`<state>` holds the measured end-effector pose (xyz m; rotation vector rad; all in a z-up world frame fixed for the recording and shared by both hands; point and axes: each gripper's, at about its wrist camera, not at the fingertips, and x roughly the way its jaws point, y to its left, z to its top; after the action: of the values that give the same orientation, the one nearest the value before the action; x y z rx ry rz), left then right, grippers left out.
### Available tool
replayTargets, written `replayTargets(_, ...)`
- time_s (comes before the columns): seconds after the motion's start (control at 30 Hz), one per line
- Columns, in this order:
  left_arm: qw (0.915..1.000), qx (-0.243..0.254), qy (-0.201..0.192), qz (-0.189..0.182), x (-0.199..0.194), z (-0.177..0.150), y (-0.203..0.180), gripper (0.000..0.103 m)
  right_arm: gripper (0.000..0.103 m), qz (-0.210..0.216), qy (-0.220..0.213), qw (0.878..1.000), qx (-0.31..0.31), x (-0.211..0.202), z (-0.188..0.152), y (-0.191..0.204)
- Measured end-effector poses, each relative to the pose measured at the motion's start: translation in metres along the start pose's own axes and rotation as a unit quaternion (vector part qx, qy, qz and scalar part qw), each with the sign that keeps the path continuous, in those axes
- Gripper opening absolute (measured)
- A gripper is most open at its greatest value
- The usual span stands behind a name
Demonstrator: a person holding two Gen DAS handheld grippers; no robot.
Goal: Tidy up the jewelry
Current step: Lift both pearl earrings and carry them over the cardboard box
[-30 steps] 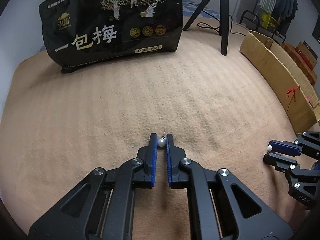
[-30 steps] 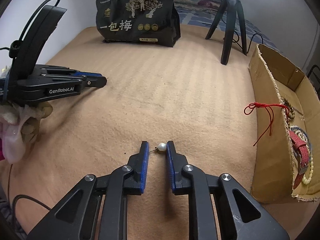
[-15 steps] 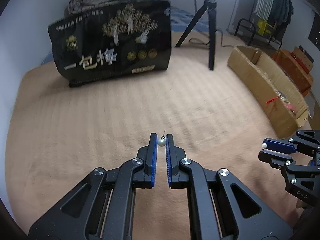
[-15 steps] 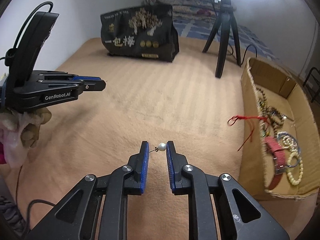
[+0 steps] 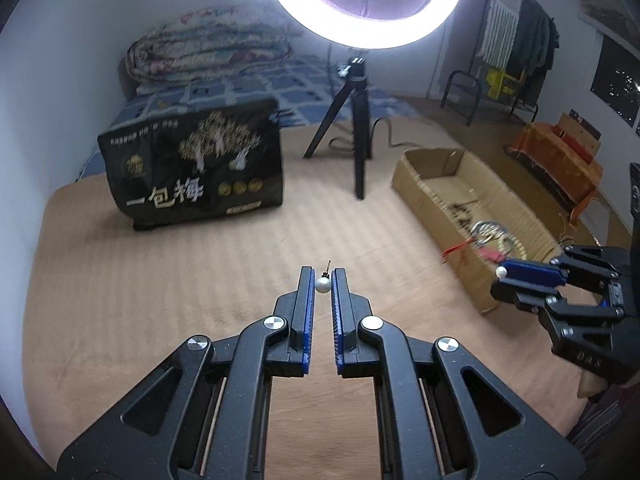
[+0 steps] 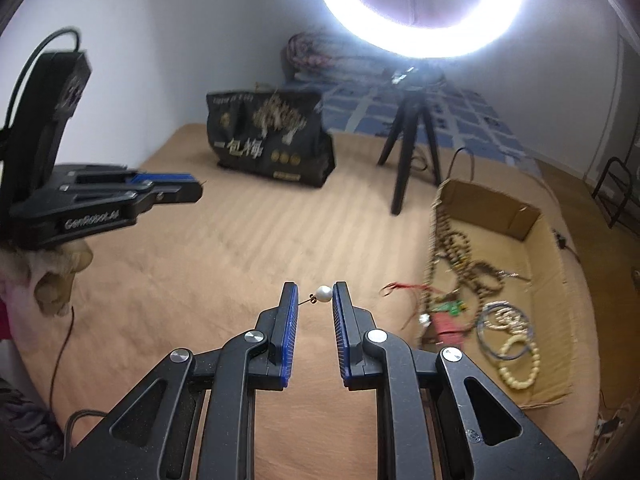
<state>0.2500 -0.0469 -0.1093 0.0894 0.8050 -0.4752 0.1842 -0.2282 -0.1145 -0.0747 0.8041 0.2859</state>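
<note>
Black snack bag [image 5: 192, 168], tripod [image 5: 352, 128], ring light [image 5: 364, 4], folded quilt [image 5: 208, 52].

the beads [image 6: 460, 256] in the cardboard box [image 6: 548, 344] are blurred; the bag's small print [image 6: 240, 98] is unreadable.

Both wrist views tilt down, sharing the slightly blurred cardboard box [image 5: 436, 196].

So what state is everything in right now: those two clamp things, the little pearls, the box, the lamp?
Left hand-held gripper: shut on a pearl earring, off the blanket.
Right hand-held gripper: shut on another pearl earring, post sideways.
Cardboard box: open-topped, holding beads and bracelets.
Ring light: on.
Black snack bag: upright, looks sealed.
Tripod: standing.
</note>
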Motion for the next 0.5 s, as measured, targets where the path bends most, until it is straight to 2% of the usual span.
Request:
replayTargets(0.27,0.9993,0.006,-0.024,-0.028,-0.016,0.014,-0.037,0.006,0.016,-0.03,-0.031,0.998,0.035,-0.026,0.01,-0.047)
replayTargets(0.5,0.9978,0.009,-0.033,-0.056,-0.011,0.027,-0.073,0.006,0.016,-0.063,-0.051,0.994,0.077,-0.045,0.012,-0.092)
